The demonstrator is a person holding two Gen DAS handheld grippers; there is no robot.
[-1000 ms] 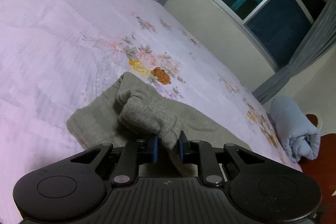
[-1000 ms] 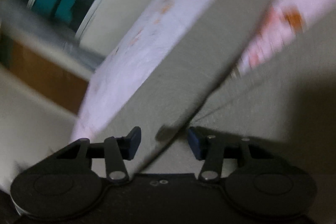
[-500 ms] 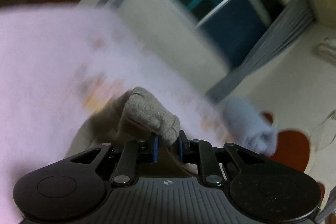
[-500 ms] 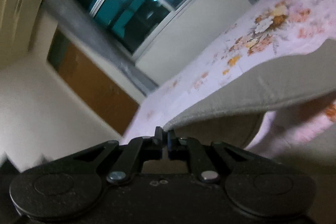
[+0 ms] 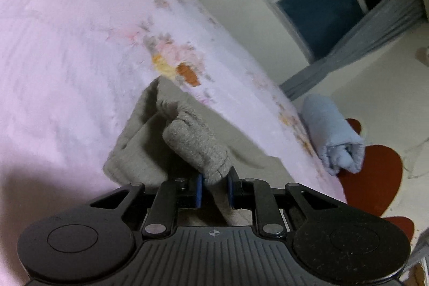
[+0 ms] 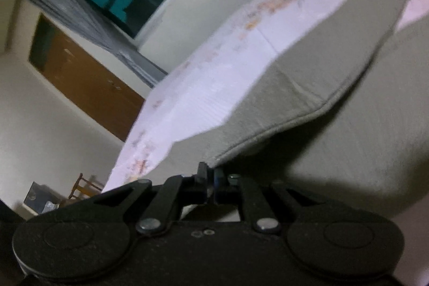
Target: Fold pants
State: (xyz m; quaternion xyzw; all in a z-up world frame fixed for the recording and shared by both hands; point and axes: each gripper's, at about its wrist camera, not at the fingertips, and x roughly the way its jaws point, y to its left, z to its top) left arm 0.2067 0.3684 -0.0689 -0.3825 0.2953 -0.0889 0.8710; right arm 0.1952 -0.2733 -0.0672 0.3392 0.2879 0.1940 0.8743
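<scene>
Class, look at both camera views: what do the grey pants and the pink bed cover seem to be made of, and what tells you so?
Pants: probably a soft knit such as fleece or jersey, matte grey; the surface looks fuzzy and it bunches thickly where the left tool pinches it.
Bed cover: likely thin quilted cotton or polyester, matte pink with printed flowers; faint stitched ridges show.

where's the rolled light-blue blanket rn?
Left wrist view, right side: the rolled light-blue blanket lies at the far edge of the pink floral bedspread, below the grey curtain.
</scene>
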